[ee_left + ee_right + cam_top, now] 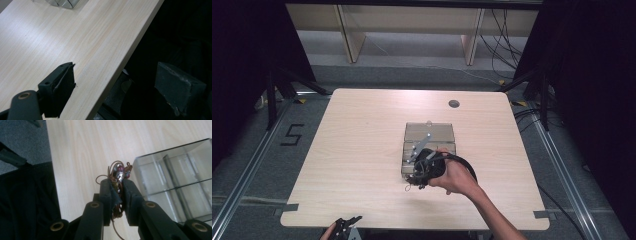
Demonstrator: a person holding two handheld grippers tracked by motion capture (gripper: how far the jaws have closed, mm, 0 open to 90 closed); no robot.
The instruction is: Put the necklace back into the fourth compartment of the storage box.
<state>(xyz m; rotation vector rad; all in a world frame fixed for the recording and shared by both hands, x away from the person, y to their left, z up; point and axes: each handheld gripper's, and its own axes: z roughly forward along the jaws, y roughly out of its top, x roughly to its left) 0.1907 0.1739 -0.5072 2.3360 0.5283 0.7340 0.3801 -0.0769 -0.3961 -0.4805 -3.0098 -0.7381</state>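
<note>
Now right claw [117,191] clenched on beaded cord [119,173] beside clear box [175,170]; left claw [117,85] released over bench [75,37] edge.

Right gripper [117,192] was clamped on a held item, raised above the table; left gripper [120,92] gaped wide.

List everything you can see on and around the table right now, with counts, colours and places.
Clear box: one, transparent, divided into compartments, centre of table.
Corded bracelet: one, brown cord with reddish and silvery beads, clamped in the right gripper beside the box.
Table: one, light wood, with a dark round hole near its far edge.
Floor marking: one, black, left of table.
Cables: several, black, floor at far right.
Right gripper: black, shut on the bracelet.
Left gripper: black, open, at the table's near edge.
</note>
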